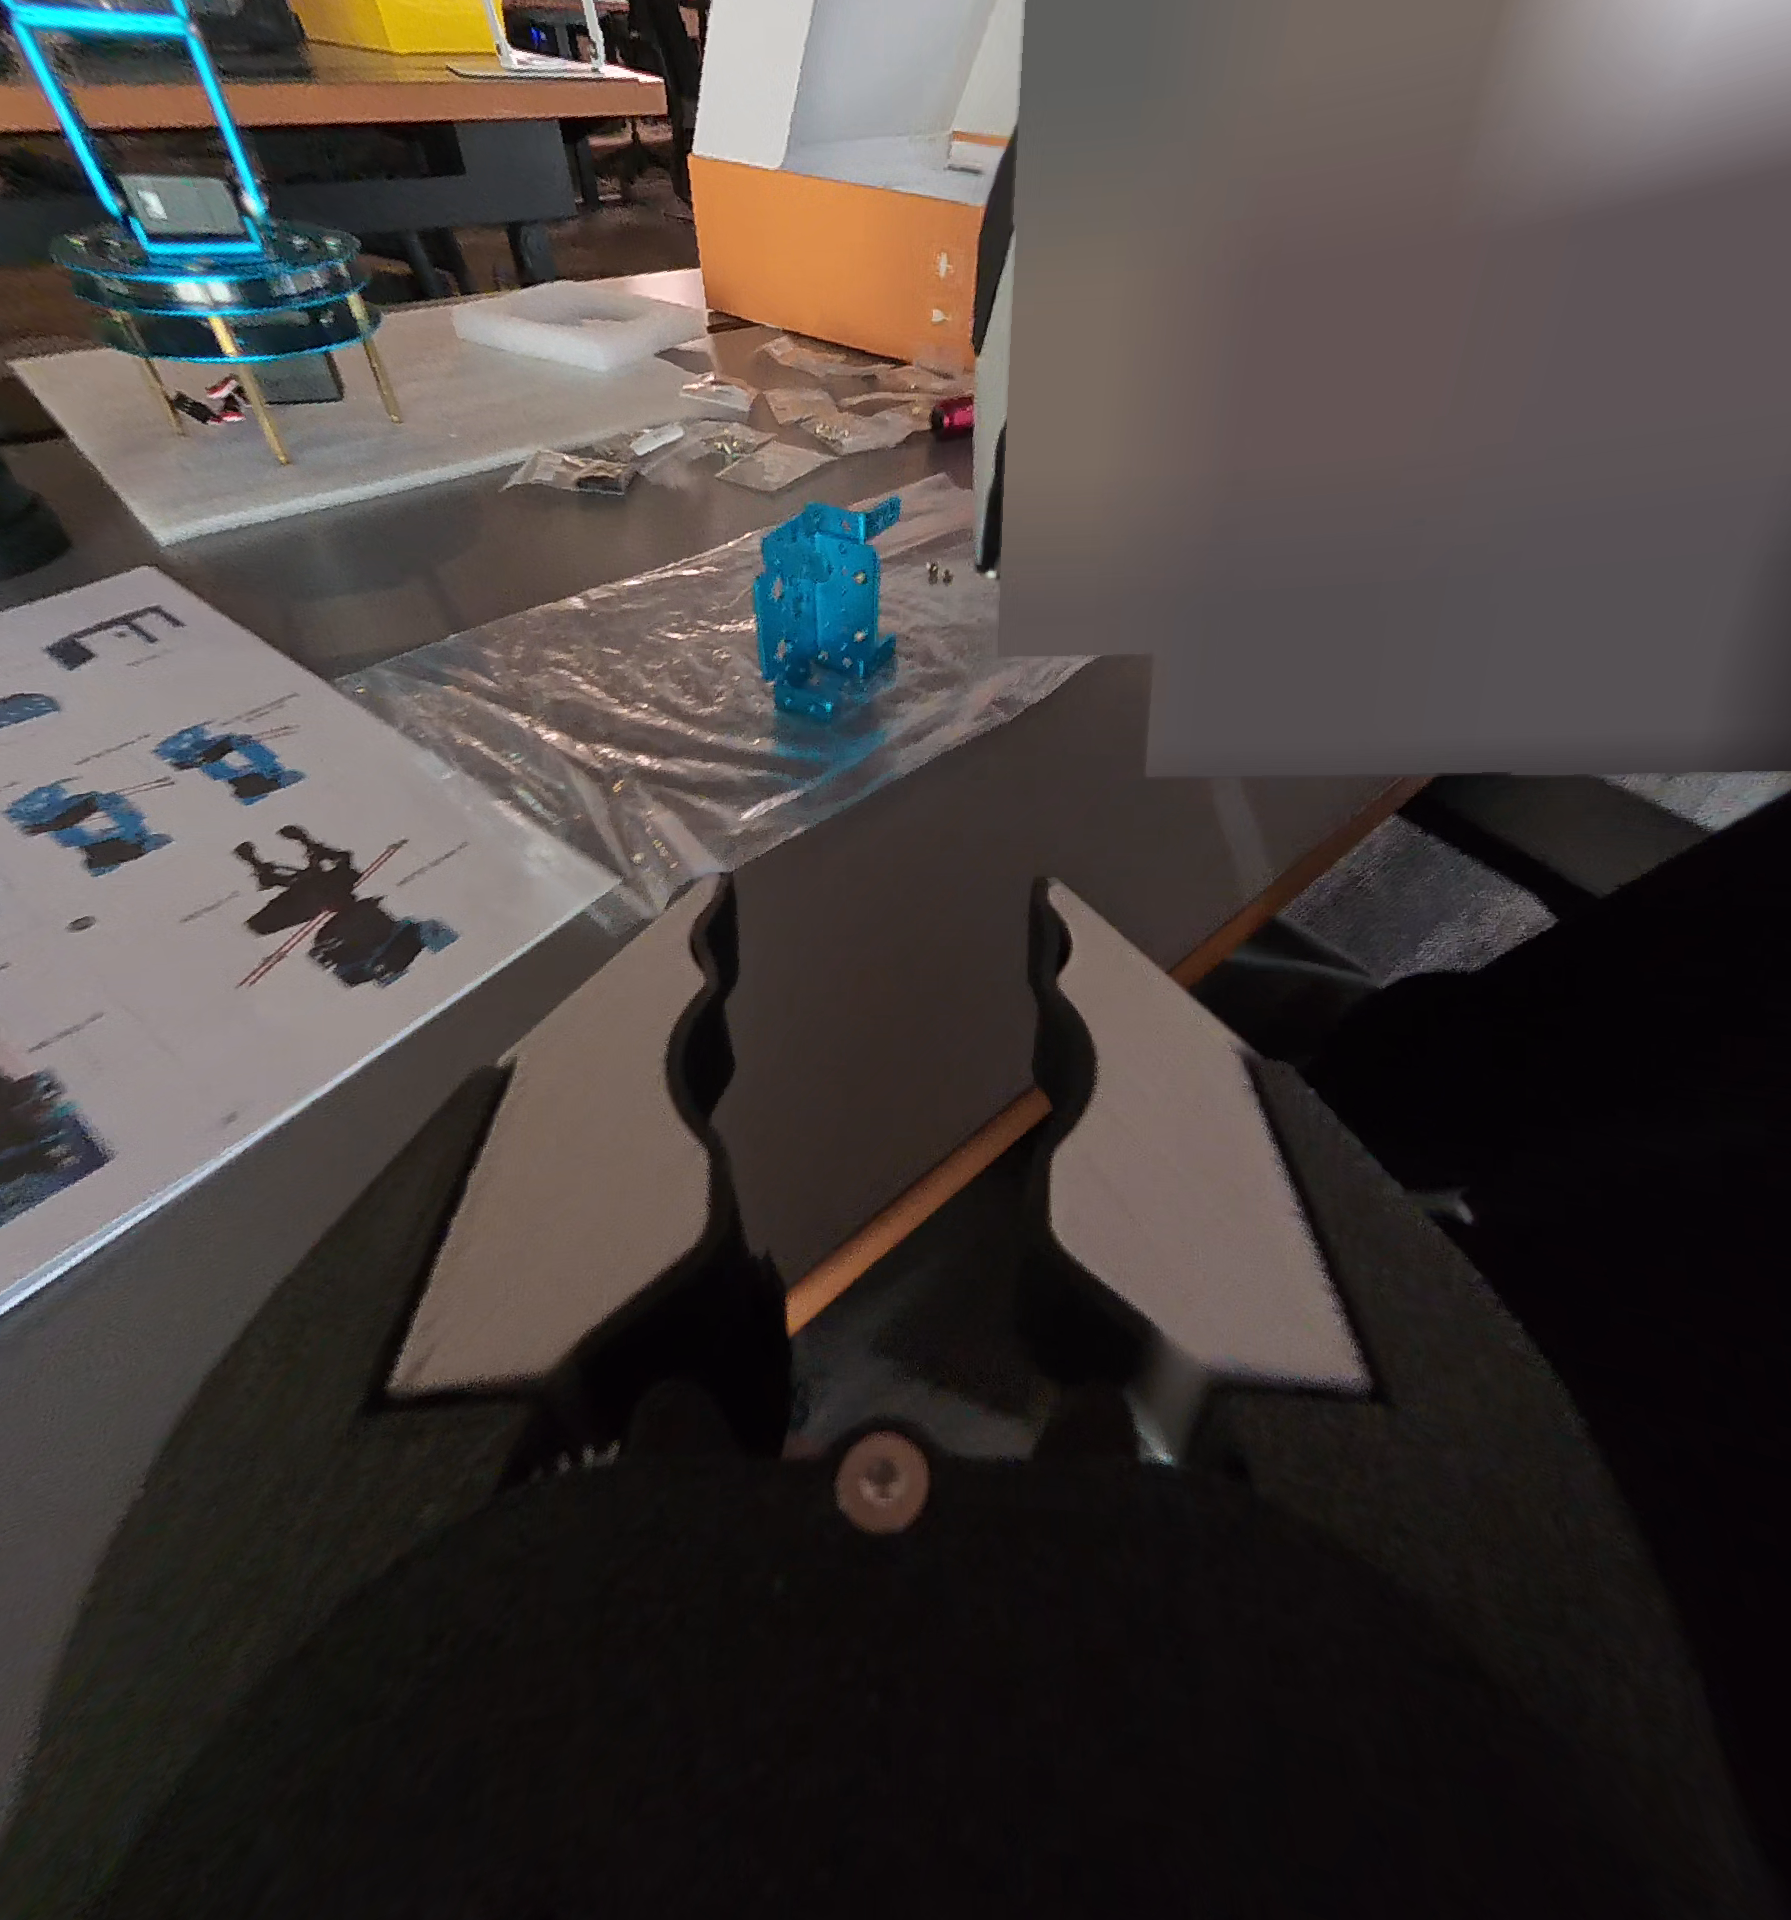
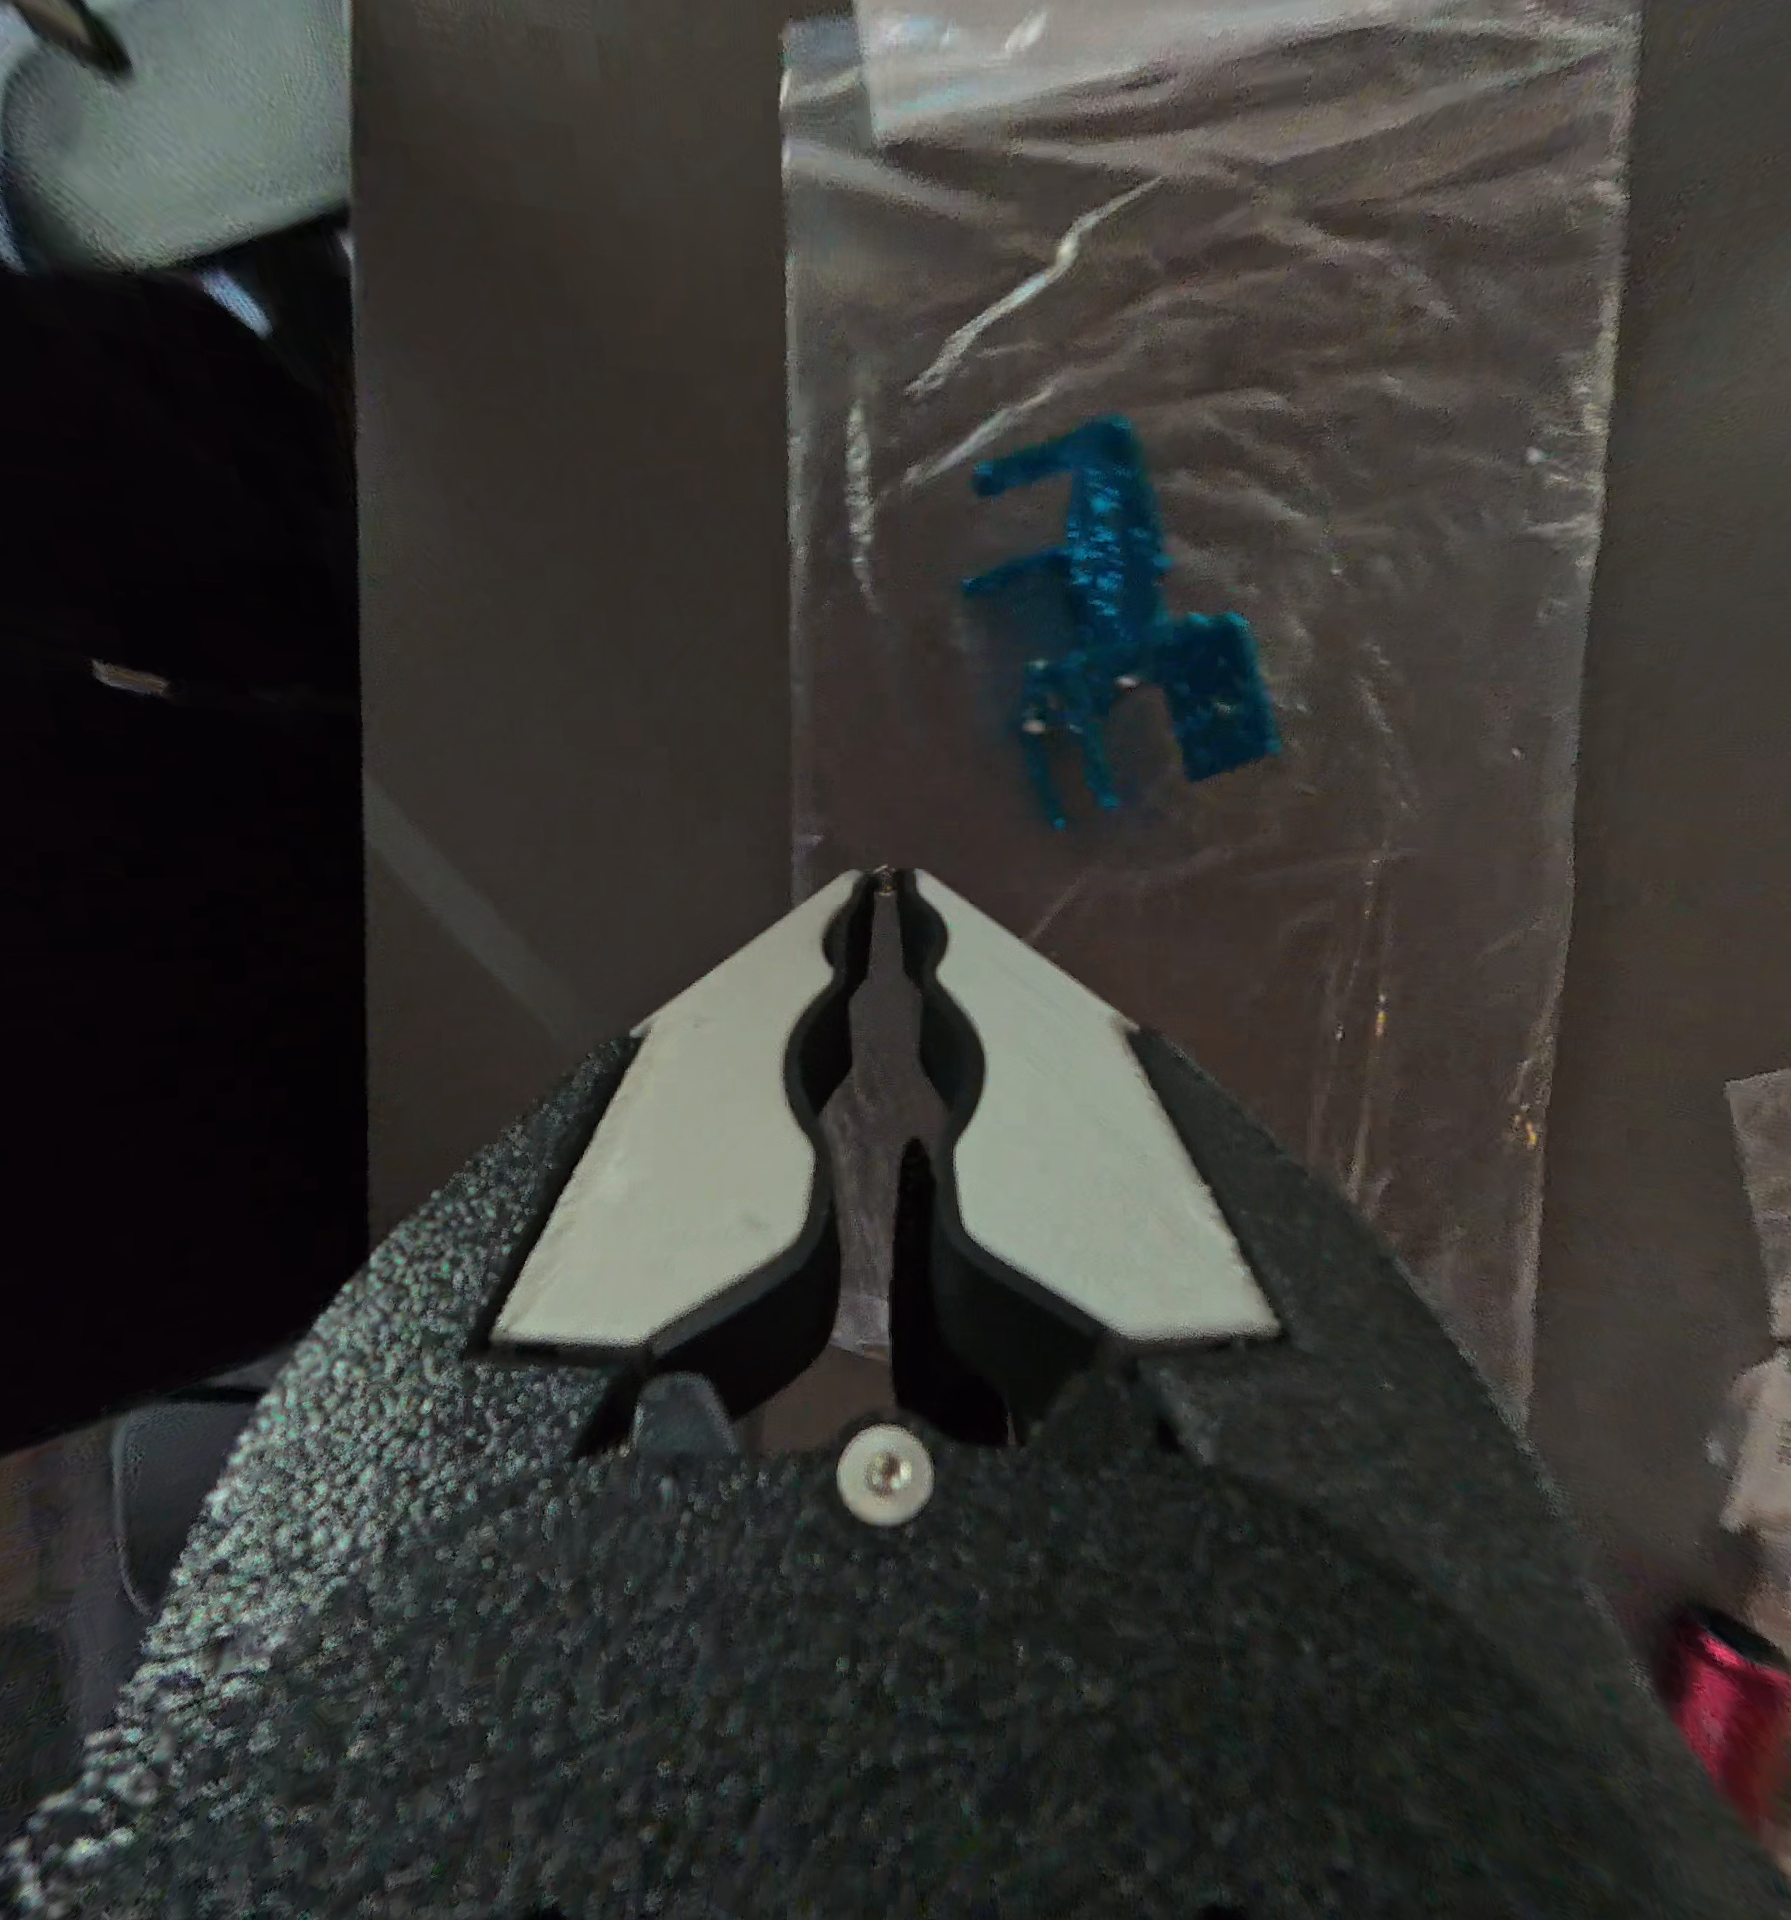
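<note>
A blue perforated metal bracket assembly [image 1: 821, 613] stands upright on a clear plastic bag [image 1: 600, 696] on the grey table [image 1: 870, 997]. My left gripper [image 1: 883, 894] is open and empty, held low over the table's near edge, well short of the bracket. In the right wrist view the same bracket [image 2: 1114, 613] is seen from above on the bag [image 2: 1286, 312]. My right gripper [image 2: 883, 881] is shut, with a tiny metal part pinched at its tips, just off the bracket's near left side.
A printed instruction sheet [image 1: 143, 894] lies on the left. Behind stand a blue acrylic round stand on brass legs [image 1: 216, 281], white foam [image 1: 579, 322], an orange and white box [image 1: 829, 239], several small parts bags [image 1: 766, 436] and a red cylinder [image 2: 1722, 1704]. Two loose small parts [image 1: 938, 571] lie by the bag. Spacing between my two grippers at the tips: around 20 cm. From my right tips it is roughly 25 cm to the red cylinder [image 2: 1722, 1704]; from my left, 45 cm.
</note>
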`<state>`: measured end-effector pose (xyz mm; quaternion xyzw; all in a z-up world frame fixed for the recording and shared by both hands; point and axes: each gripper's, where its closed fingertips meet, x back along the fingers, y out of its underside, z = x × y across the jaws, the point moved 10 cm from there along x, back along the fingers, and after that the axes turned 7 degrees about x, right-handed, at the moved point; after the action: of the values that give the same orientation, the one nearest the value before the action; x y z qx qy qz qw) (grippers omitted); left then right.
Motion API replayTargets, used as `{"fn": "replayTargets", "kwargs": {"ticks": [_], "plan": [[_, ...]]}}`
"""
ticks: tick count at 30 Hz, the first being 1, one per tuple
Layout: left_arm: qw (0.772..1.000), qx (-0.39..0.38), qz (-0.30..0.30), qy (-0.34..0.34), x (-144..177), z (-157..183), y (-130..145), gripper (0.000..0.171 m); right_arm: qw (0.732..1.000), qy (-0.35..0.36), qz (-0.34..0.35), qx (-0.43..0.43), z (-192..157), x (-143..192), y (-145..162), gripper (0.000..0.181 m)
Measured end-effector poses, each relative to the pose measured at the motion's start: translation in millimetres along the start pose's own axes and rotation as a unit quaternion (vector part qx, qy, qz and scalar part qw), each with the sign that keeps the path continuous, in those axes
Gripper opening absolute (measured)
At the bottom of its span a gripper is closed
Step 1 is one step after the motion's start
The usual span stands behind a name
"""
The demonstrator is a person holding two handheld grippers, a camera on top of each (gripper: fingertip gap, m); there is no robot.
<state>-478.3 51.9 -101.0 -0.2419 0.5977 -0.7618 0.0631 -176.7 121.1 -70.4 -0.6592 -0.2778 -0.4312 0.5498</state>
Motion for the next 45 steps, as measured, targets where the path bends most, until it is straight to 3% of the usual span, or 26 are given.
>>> {"fn": "replayTargets", "kwargs": {"ticks": [4, 10, 18, 21, 26, 31, 37, 40, 43, 45], "plan": [[0.999, 0.024, -0.005, 0.029, -26.6, 9.9, -18.0, 0.057, 0.993, -0.051, 0.099, -0.026, 23.0, -0.9, 27.4, 0.004], [0.998, 0.041, -0.033, 0.039, -72.0, 24.2, -37.4, 0.066, 0.997, -0.048, 0.061, 0.017, 37.2, -2.2, 42.5, 0.004], [0.996, 0.043, -0.072, 0.016, -127.3, 34.7, -47.6, 0.076, 0.972, -0.147, 0.181, 0.013, 59.5, -10.8, 38.8, 0.004], [0.996, 0.038, -0.083, 0.015, -140.3, 39.1, -51.1, 0.08, 0.964, -0.156, 0.214, 0.016, 60.8, -14.4, 33.4, 0.004], [0.994, 0.043, -0.105, 0.007, -158.1, 41.4, -50.2, 0.083, 0.969, -0.131, 0.21, 0.021, 59.1, -13.0, 32.8, 0.004], [0.993, -0.018, -0.12, 0.018, -150.0, 44.3, -52.4, 0.08, 0.969, -0.128, 0.21, 0.014, 59.2, -14.4, 36.0, 0.004], [0.989, -0.111, -0.091, 0.032, -128.2, -10.2, -74.4, 0.067, 0.964, -0.14, 0.225, -0.005, 61.9, -13.4, 37.0, 0.004], [0.982, -0.128, -0.124, 0.067, -143.1, -32.5, -72.3, 0.075, 0.965, -0.136, 0.224, -0.007, 61.5, -13.3, 38.7, 0.004], [0.973, -0.131, -0.148, 0.116, -161.4, -32.0, -71.3, 0.075, 0.966, -0.129, 0.224, -0.005, 61.5, -11.0, 39.1, 0.004], [0.971, -0.13, -0.163, 0.114, -174.7, -36.2, -70.6, 0.075, 0.966, -0.132, 0.223, -0.007, 61.7, -10.6, 40.0, 0.004]]}}
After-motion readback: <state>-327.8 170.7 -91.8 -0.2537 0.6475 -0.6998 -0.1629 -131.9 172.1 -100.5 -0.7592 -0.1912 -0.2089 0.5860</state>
